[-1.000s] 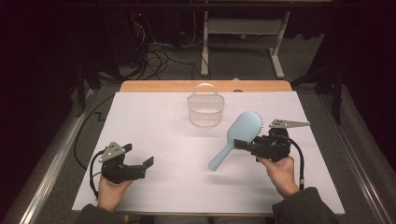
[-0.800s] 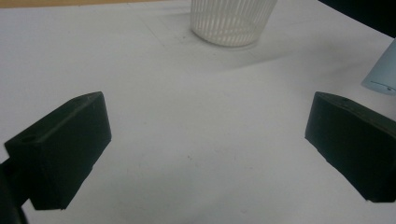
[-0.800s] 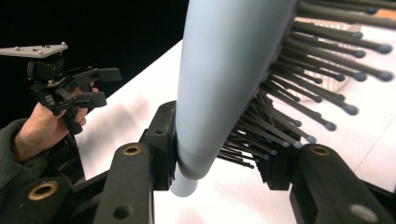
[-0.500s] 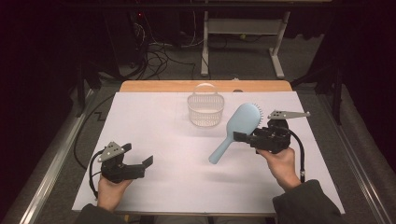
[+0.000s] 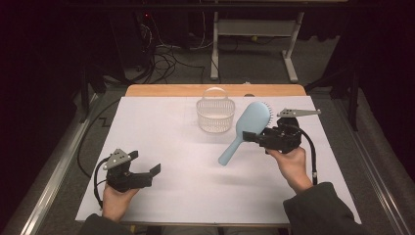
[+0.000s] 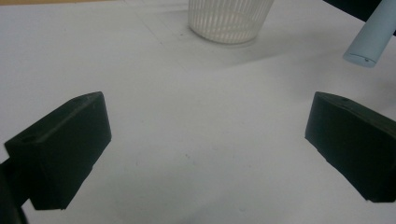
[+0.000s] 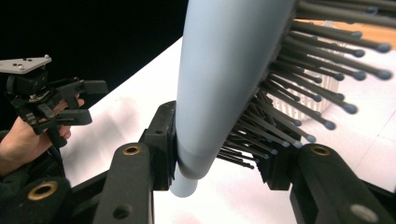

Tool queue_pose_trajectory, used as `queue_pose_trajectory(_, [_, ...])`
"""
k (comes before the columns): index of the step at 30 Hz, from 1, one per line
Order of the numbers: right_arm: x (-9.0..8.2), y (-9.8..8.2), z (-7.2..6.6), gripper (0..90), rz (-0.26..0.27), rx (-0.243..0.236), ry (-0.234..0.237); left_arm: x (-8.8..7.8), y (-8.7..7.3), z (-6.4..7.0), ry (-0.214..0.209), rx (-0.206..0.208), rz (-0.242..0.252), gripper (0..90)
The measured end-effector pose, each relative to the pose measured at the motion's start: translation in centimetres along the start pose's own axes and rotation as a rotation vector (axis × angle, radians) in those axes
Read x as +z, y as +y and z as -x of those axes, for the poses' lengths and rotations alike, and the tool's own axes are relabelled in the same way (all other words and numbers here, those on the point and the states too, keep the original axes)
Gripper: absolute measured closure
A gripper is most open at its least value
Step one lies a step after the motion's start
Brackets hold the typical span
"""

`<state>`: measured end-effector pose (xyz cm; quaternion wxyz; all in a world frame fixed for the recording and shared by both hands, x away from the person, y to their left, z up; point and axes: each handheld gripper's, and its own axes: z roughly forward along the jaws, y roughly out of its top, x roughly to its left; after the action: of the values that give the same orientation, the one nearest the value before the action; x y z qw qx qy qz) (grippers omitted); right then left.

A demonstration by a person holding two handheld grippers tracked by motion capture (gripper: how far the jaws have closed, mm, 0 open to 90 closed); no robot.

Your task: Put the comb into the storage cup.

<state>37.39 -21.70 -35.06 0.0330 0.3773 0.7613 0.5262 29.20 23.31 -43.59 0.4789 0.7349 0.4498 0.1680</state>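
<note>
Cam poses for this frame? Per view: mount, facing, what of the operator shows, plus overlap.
High view: fixed above the person's side, facing forward and down on the table; both forearms, left gripper, right gripper clamping the hairbrush.
Left gripper view: rides the left gripper, low over the table toward the basket; jaws open.
Right gripper view: rides the right gripper, looking along the hairbrush; left hand beyond.
Shared: basket and hairbrush in all three.

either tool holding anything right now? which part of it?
The right tool is shut on the blue hairbrush, clamped across the lower end of the head: one pad on its smooth back, the other on the bristles. The left tool is open, nothing between.
</note>
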Motion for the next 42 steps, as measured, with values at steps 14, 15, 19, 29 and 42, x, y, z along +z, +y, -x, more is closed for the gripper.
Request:
queue_pose_trajectory(14, [0.7,1.0,0.5,56.0,-0.008,0.004,-0.02,0.1,0.0,0.1,0.0,0.004,-0.003,0.0])
queue_pose_trajectory(15, [0.8,1.1,0.4,55.9,-0.008,0.005,-0.021,0.1,0.0,0.1,0.0,0.002,-0.003,0.0])
queue_pose_trajectory(19, [0.9,1.4,0.5,56.0,-0.01,0.0,-0.026,0.1,0.0,0.1,0.002,0.002,-0.003,0.0])
queue_pose_trajectory(29, [1.3,2.2,0.6,56.3,-0.019,-0.004,-0.036,0.1,0.0,0.1,0.002,0.005,-0.004,0.0])
queue_pose_trajectory(42, [1.9,3.7,0.6,56.4,-0.02,-0.018,-0.056,0.1,0.0,0.1,0.001,0.007,-0.005,0.0])
